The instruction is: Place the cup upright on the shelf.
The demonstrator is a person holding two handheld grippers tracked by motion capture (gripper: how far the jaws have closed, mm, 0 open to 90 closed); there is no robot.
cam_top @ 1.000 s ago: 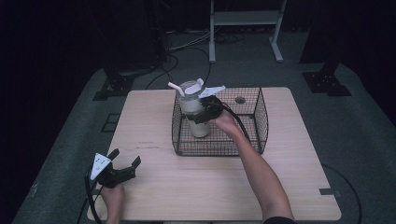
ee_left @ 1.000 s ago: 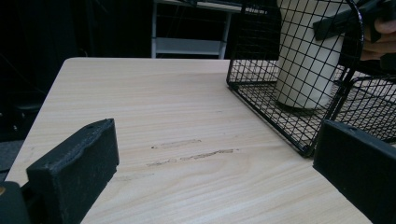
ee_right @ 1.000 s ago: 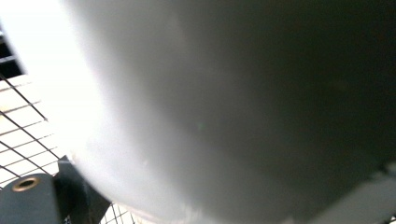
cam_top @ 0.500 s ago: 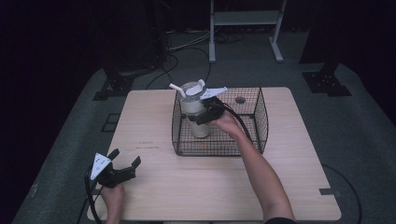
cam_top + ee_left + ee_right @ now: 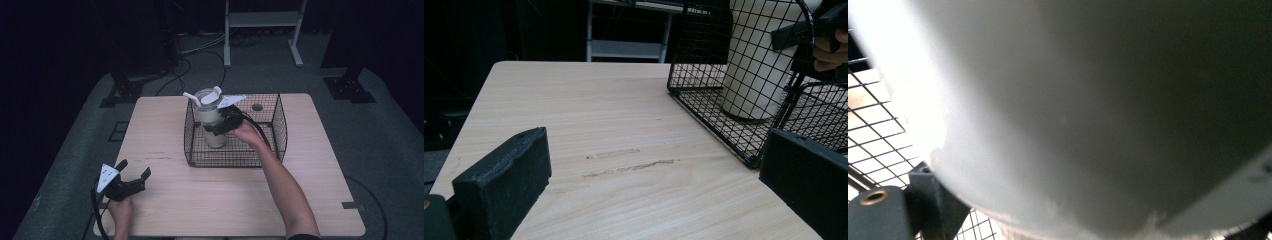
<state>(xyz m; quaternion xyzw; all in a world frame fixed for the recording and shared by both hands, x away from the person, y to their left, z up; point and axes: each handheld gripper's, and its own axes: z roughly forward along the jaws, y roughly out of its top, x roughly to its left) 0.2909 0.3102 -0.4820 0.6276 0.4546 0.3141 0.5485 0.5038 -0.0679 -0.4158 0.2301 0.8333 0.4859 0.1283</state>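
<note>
White jug is clamped by the right gripper inside the wire basket at frame centre, release outstanding; left gripper is held spread, idle.

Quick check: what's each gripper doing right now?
Left gripper: open, holding nothing, low over the table.
Right gripper: shut on the white bottle inside the wire basket.
</note>
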